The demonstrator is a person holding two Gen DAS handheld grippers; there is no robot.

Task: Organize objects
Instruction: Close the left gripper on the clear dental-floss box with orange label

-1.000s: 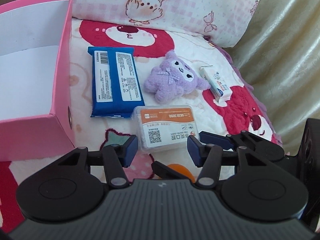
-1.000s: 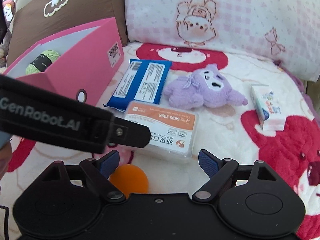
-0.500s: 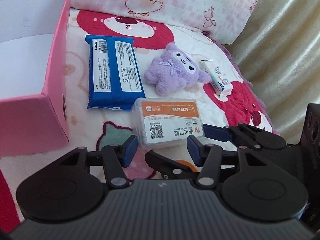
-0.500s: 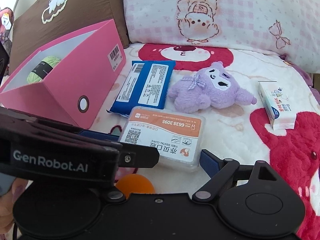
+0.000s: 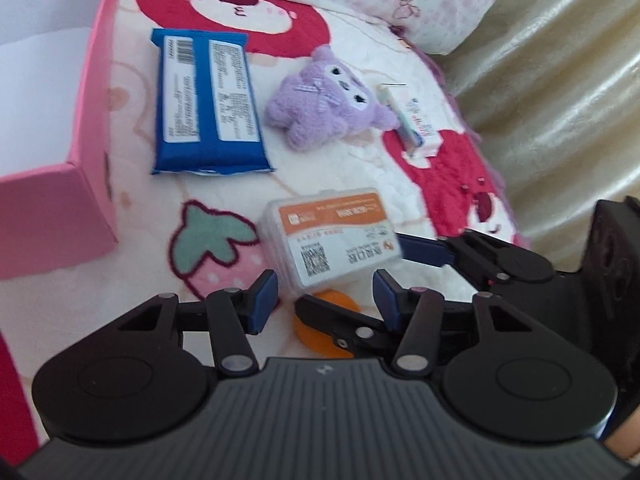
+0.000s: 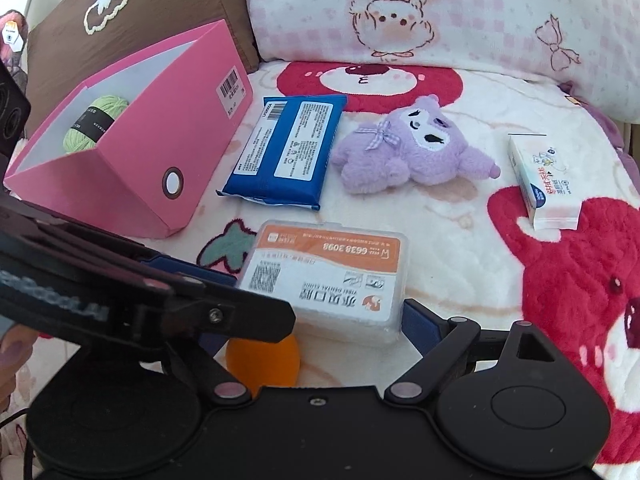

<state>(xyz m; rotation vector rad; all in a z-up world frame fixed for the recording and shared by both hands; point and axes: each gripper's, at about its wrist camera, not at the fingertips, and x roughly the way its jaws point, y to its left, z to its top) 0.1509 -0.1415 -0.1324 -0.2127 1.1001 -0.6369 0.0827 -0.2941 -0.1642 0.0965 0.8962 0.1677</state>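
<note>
Two grippers crowd one clear case [image 6: 326,280], which lies on the blanket [image 6: 460,216] just ahead of them, at about 5 o'clock from the pink box [image 6: 132,152]. Your right gripper [image 6: 316,320] stands spread with the case between its fingers, one blue pad showing at the case's right end; whether it touches is hard to tell. Your left gripper [image 5: 324,294] is part spread and pinches nothing, its pads apart at the case's near edge. An orange ball [image 6: 264,360] sits just under that edge, at 6 o'clock from the case. Pick one gripper for the grasp, likely the right, and draw the left clear so fingers do not clash. Square the pads on the case's short ends, close firmly since the plastic looks slick, then lift toward the box at 10 o'clock, where green yarn [image 6: 94,122] already lies.
</note>
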